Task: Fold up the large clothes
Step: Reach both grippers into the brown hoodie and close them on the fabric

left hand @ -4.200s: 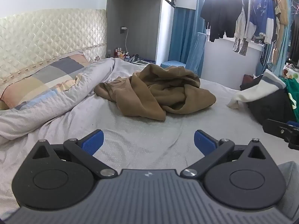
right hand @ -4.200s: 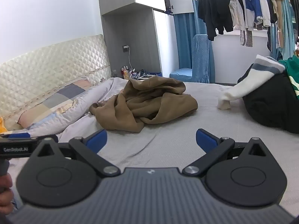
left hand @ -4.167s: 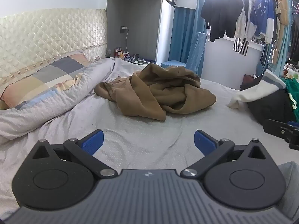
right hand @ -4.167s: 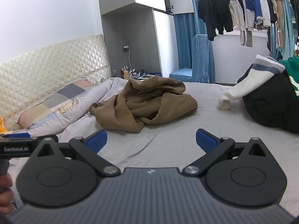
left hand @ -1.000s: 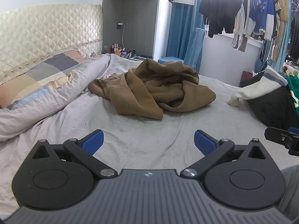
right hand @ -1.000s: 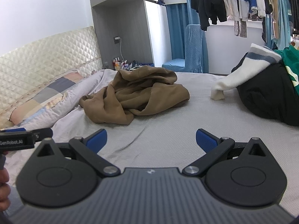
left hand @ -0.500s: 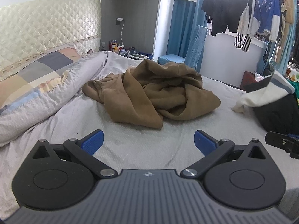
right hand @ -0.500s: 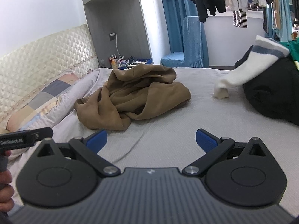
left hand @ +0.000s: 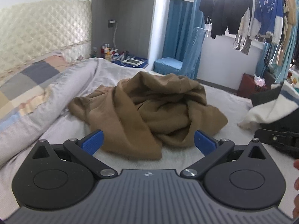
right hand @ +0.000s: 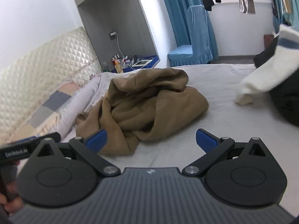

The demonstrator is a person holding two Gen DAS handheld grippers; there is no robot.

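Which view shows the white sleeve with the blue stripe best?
The right wrist view: the white sleeve runs from its cuff on the bed sheet up to its blue band. In the left wrist view it is blurred and partly hidden.

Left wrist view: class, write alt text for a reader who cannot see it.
A crumpled brown garment lies heaped on a grey bed, just ahead of the open left gripper, whose blue-padded fingers hold nothing. A rolled quilt and quilted headboard lie left; clothes hang by the window behind.
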